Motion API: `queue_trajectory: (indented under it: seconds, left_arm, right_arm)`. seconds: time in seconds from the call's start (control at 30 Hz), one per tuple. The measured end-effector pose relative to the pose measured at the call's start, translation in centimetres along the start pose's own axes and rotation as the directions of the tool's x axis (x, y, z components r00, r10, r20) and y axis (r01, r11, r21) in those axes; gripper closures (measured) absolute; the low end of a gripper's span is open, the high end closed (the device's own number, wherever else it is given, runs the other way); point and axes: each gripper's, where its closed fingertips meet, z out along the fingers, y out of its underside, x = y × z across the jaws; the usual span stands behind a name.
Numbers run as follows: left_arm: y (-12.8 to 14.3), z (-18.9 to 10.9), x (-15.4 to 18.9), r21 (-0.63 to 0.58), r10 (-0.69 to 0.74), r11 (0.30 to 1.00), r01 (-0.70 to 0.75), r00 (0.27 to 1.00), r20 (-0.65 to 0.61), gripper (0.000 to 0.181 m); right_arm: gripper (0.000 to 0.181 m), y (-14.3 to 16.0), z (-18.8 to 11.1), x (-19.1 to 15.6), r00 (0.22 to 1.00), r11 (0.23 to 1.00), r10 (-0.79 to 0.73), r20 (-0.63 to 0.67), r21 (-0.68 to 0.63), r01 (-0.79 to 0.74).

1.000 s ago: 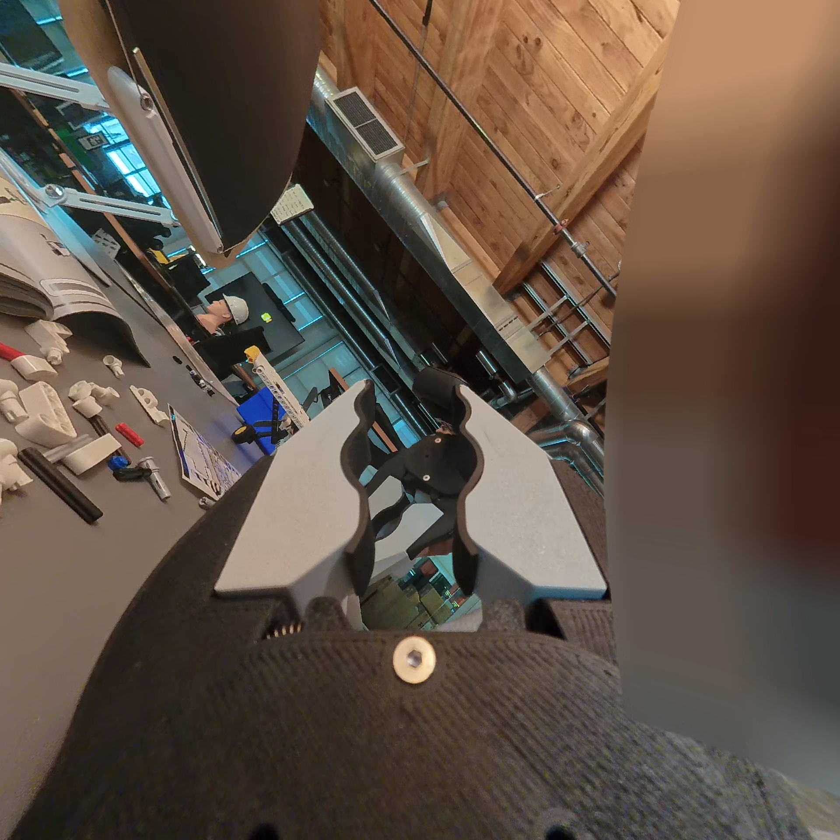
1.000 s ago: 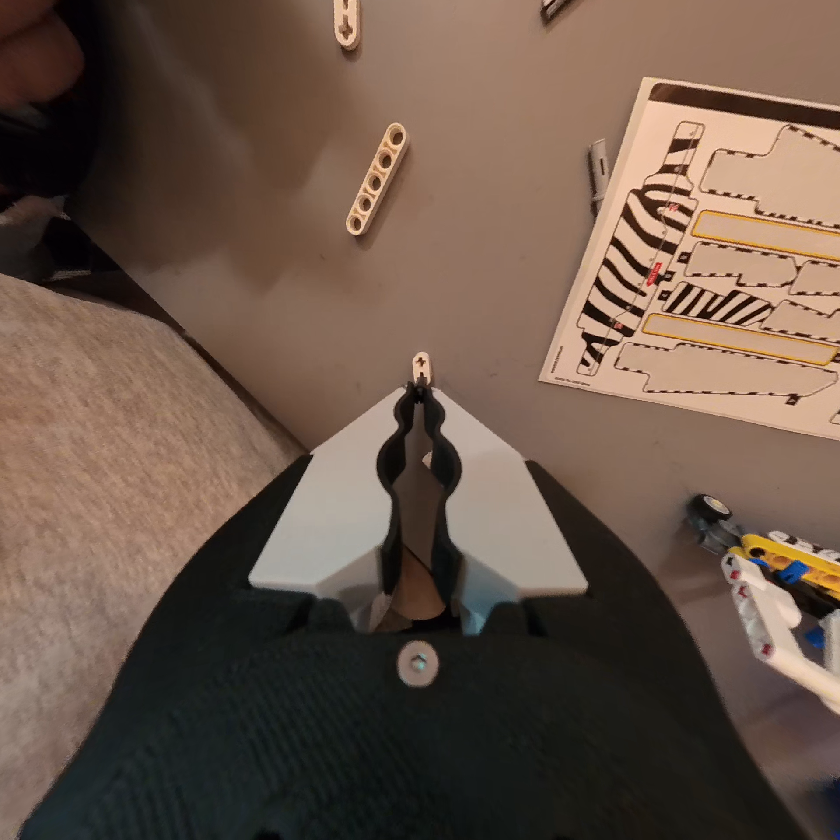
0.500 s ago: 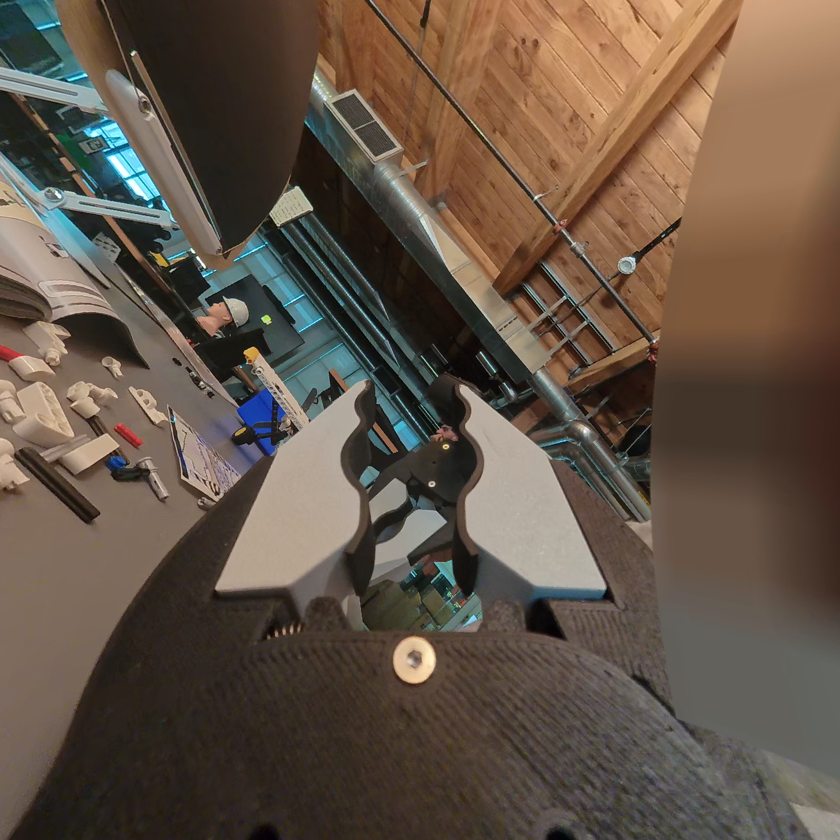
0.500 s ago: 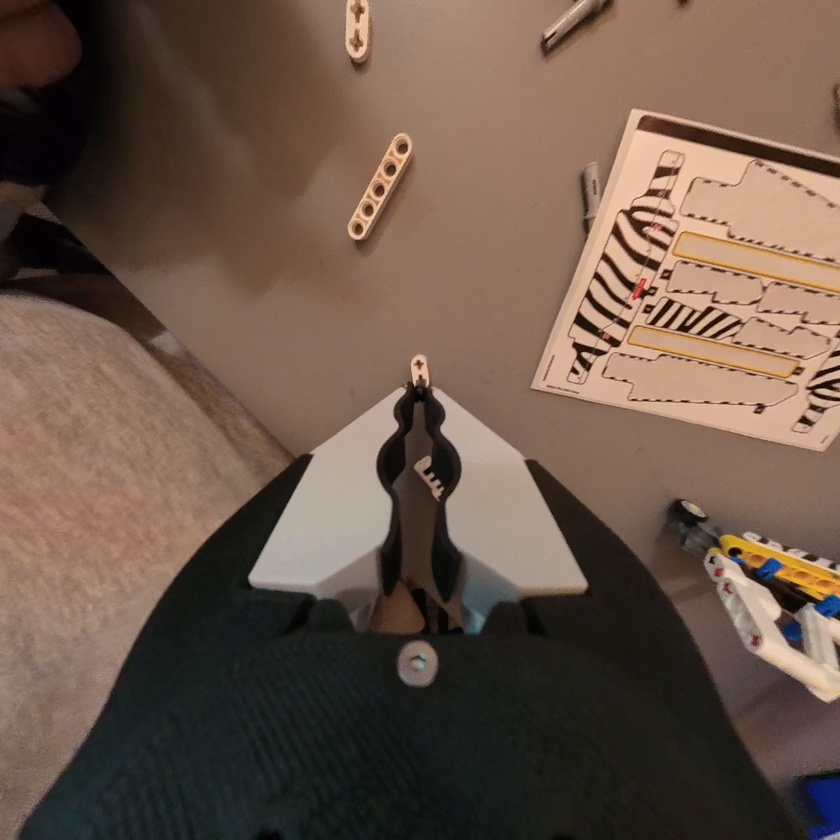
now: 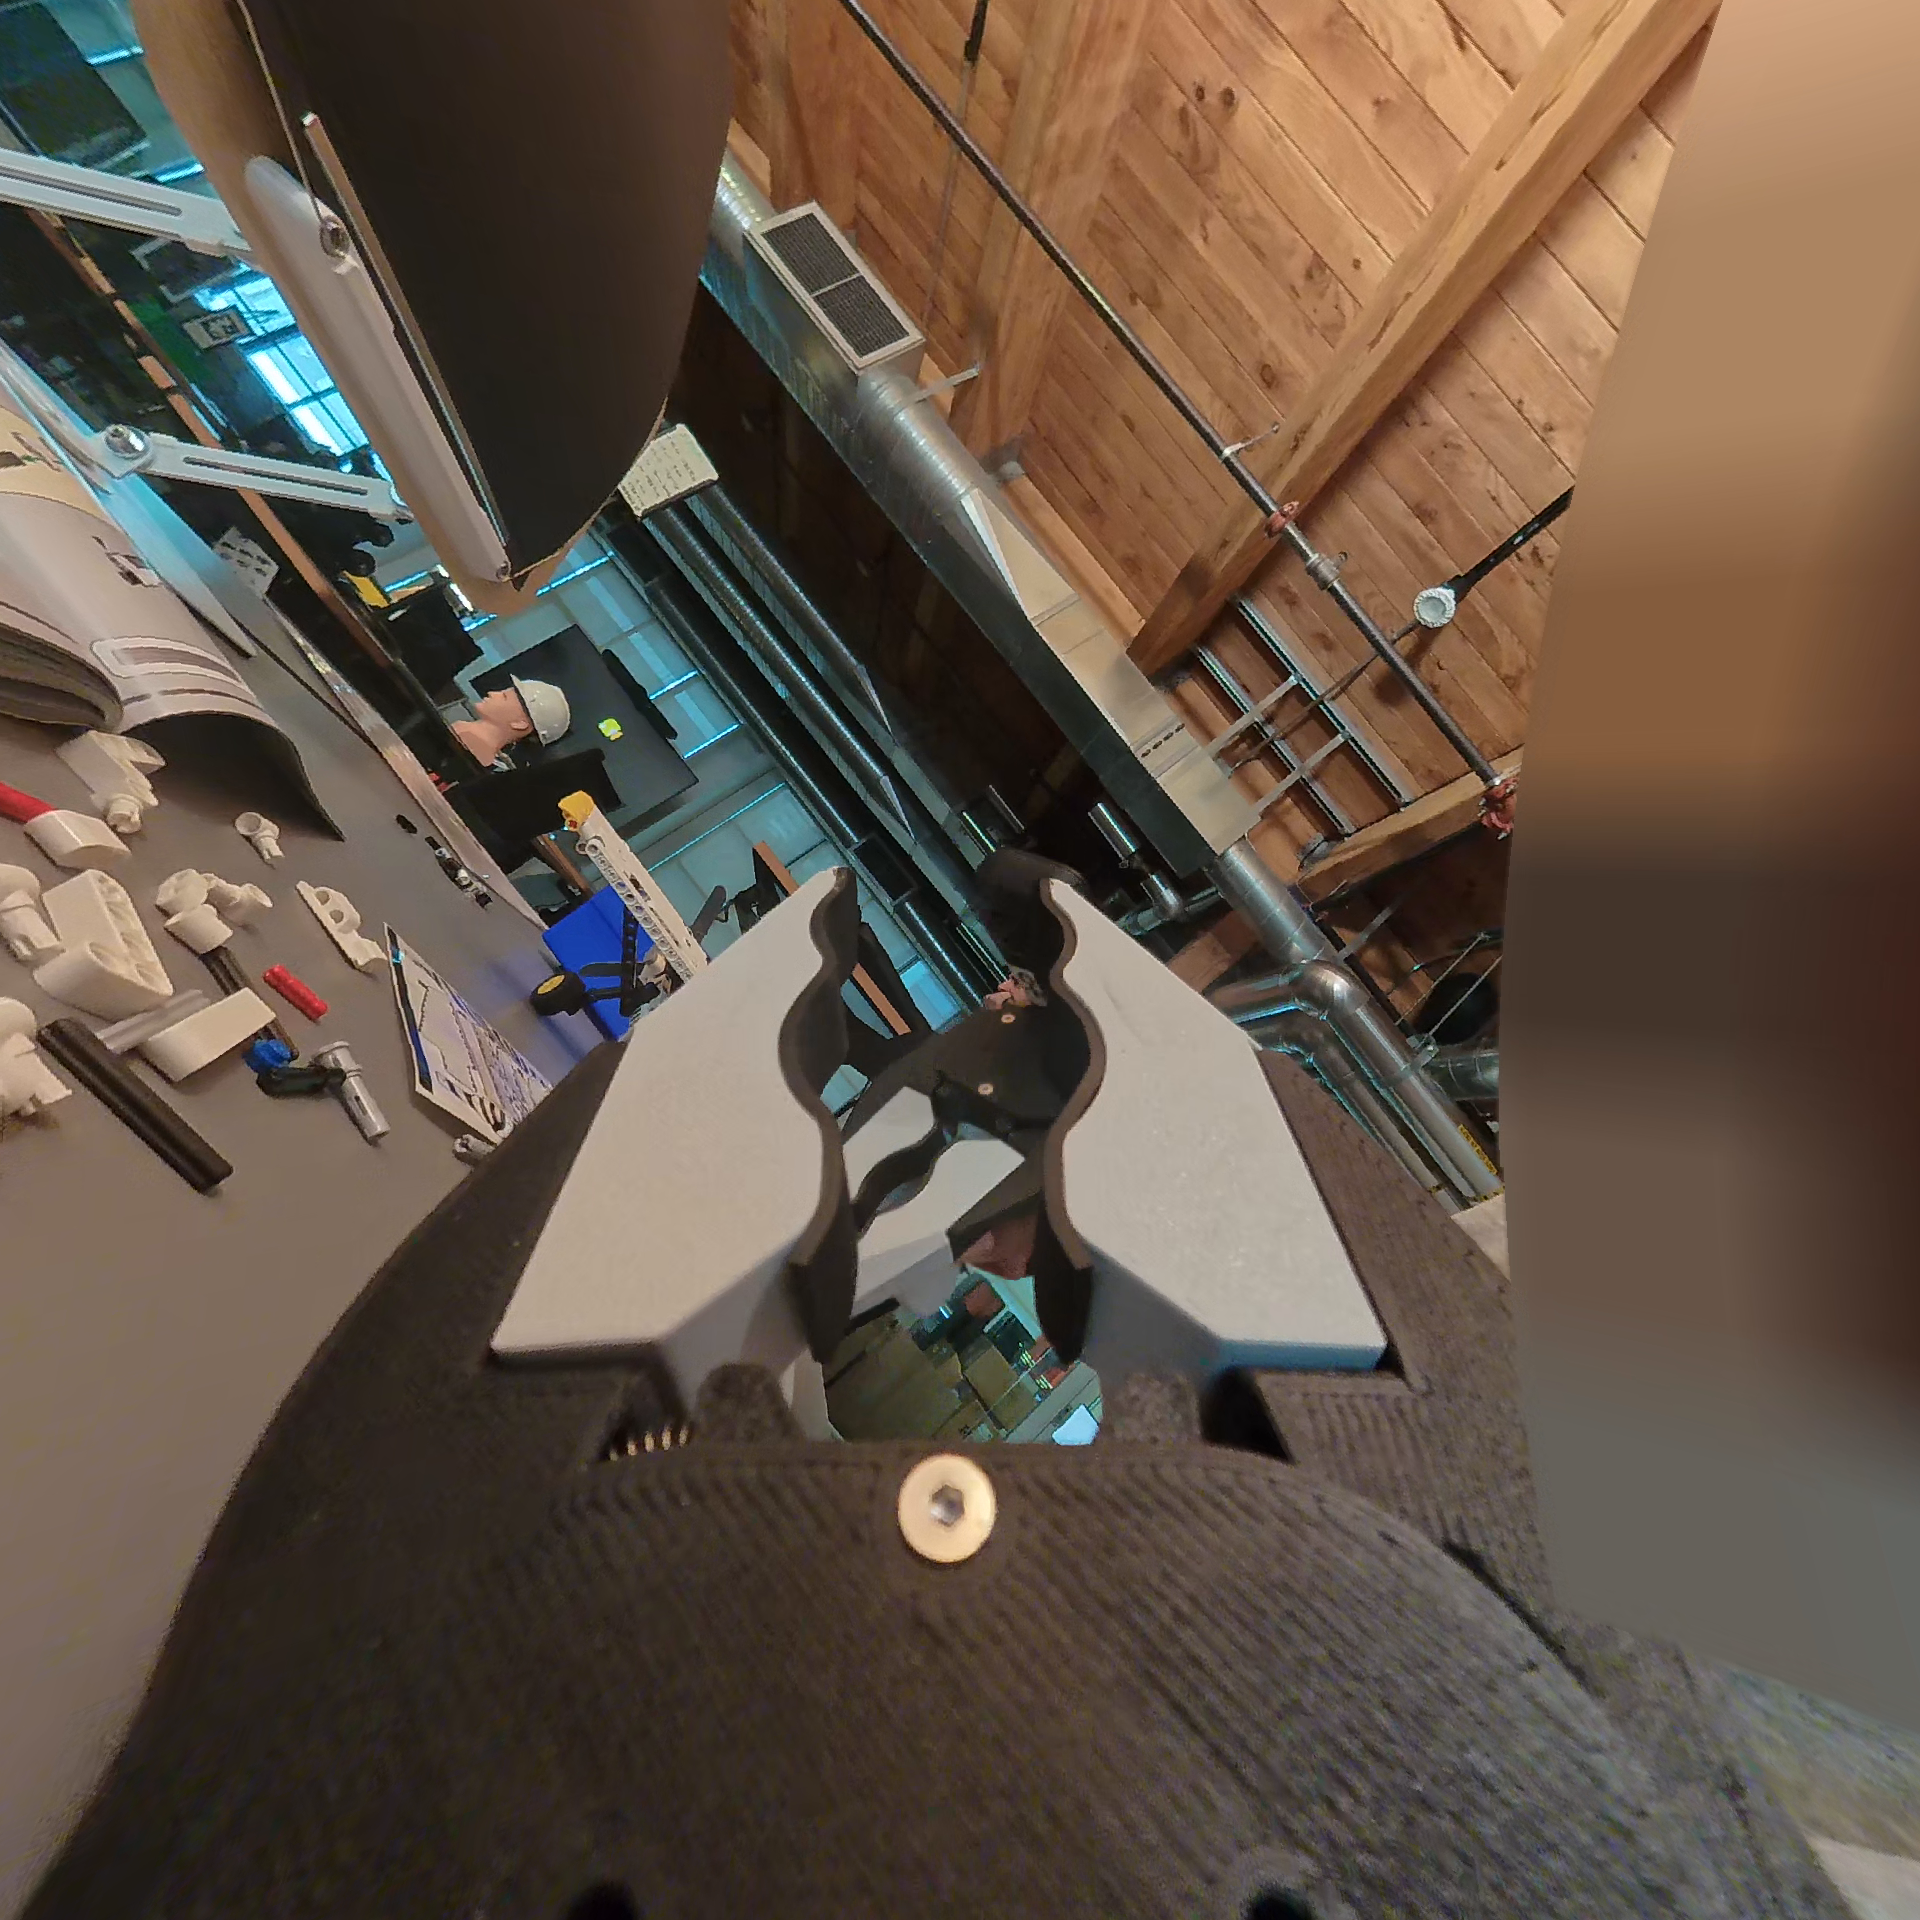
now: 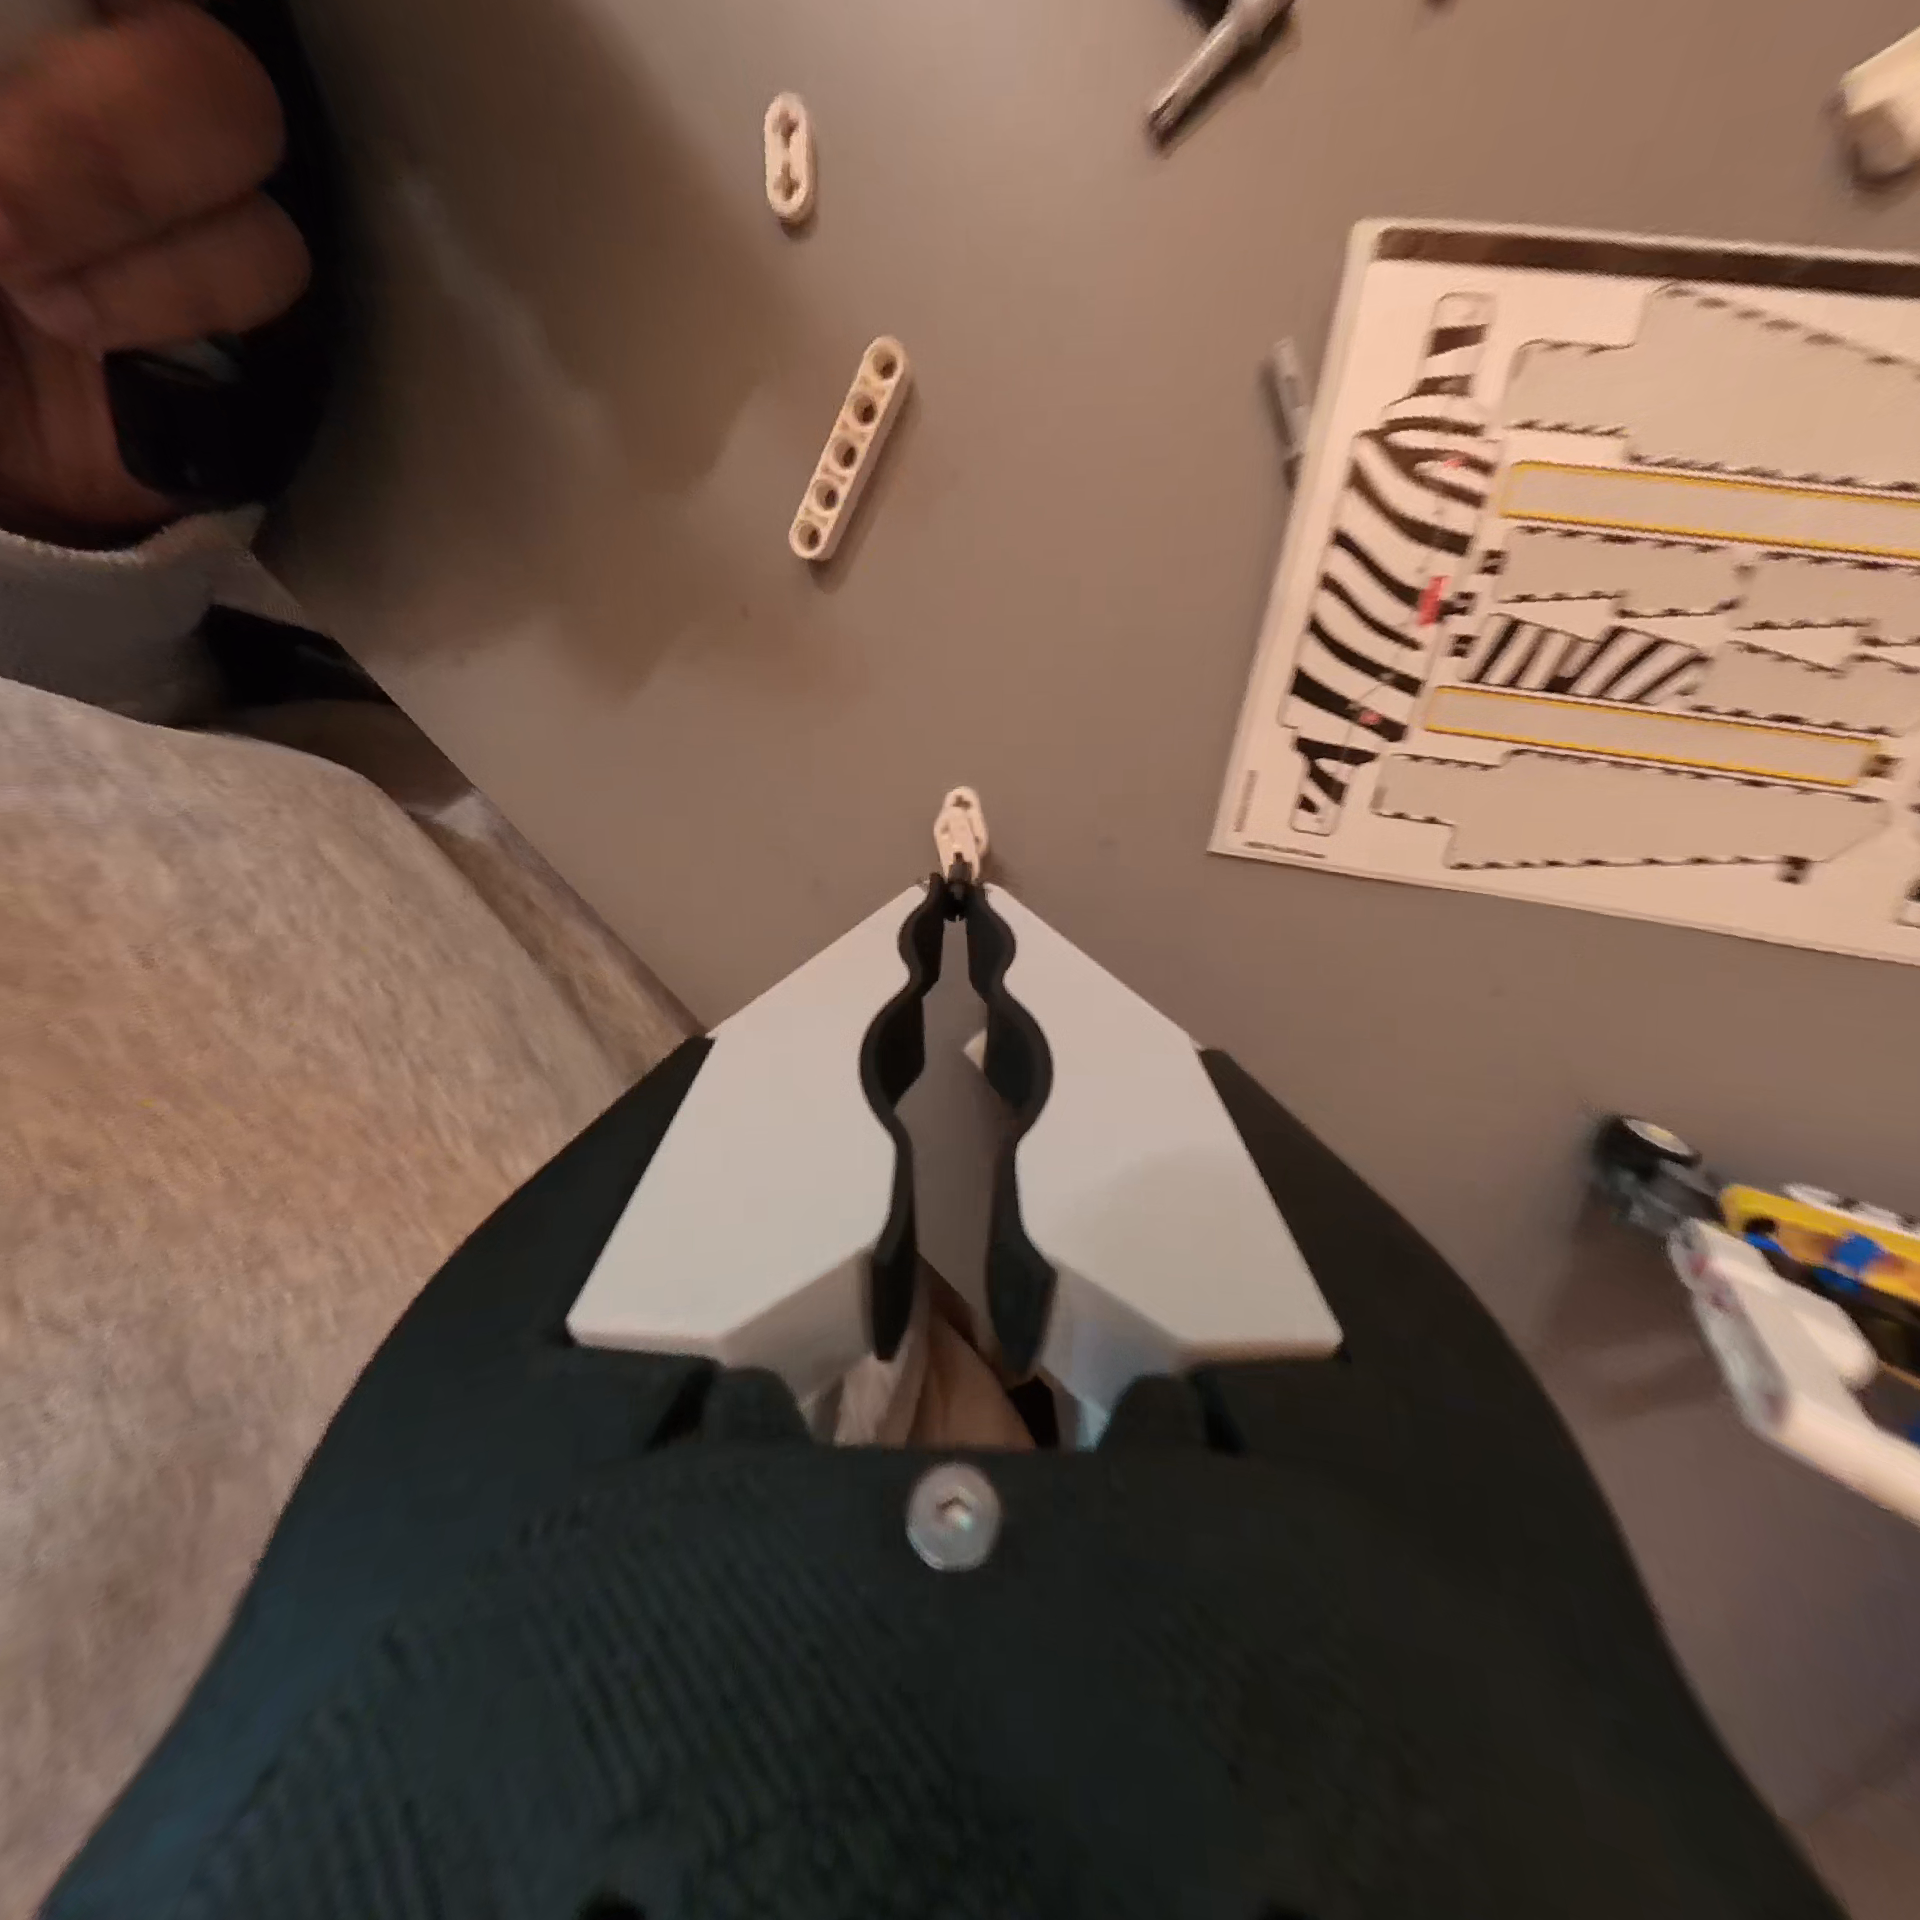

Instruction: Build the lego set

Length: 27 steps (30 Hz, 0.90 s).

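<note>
My right gripper is shut on a small white Lego link that sticks out past its tips, held above the grey table. A white five-hole beam and a short white link lie farther ahead. A partly built yellow, white and blue model lies at the right edge. My left gripper is open and empty and points up toward the wooden ceiling. Between its fingers the other gripper shows farther off.
A zebra-striped sticker sheet lies to the right, with a grey pin beyond it. A hand and grey clothing fill the left. In the left wrist view, white, red and black loose parts and an open booklet lie on the table. The grippers' ends are close to 20 centimetres from one another. Both grippers' tips are roughly 12 centimetres from the grey pin.
My right gripper has kept hold of the small white link while shifting slightly over the table. My left gripper stayed open and turned a little, so more ceiling shows at the right.
</note>
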Motion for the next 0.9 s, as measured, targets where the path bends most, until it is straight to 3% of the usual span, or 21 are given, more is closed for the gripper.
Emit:
queue_trajectory:
  seconds: [0.9]
  left_arm:
    - [-0.07,0.03,-0.17,0.001,-0.008,1.0,0.008,1.0,0.006,0.149]
  right_arm:
    - [0.178,-0.34,0.89,0.02,0.992,0.988,-0.121,-0.028,-0.096,0.118]
